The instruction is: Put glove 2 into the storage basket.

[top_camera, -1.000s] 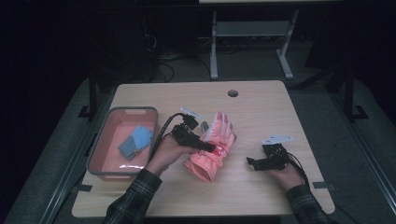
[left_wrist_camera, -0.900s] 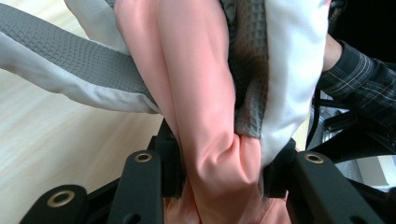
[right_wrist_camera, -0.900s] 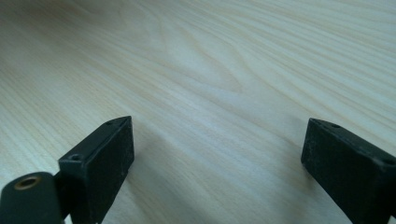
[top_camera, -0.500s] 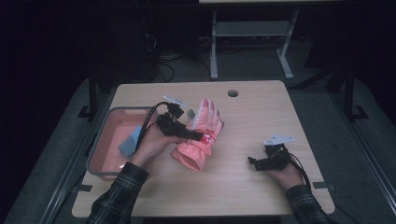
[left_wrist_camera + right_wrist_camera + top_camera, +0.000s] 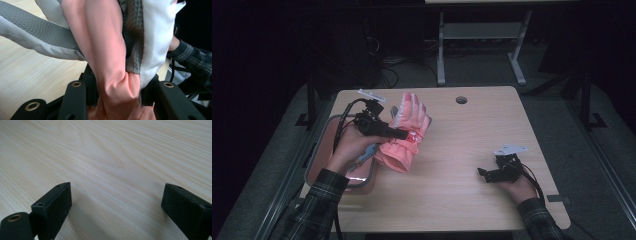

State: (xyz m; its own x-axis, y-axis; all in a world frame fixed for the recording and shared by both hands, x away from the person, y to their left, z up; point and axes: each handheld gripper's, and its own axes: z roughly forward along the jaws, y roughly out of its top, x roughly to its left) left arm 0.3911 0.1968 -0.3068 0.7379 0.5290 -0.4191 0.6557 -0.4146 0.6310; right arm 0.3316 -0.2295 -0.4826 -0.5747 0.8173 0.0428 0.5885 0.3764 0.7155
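Leftward the left gripper (image 5: 404, 134) has been carrying the glove (image 5: 406, 131), which is now hanging tilted above the table's (image 5: 452, 170) left part, beside the tray (image 5: 362, 181). Its jaws are clamping the glove's pink fabric. Inside the tray something blue (image 5: 368, 151) is lying, half hidden by the left hand (image 5: 347, 147). Well apart, the right gripper (image 5: 482, 174) is resting on bare wood, jaws spread wide and holding nothing.

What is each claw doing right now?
Left claw: shut on the glove.
Right claw: open, holding nothing, over the table.
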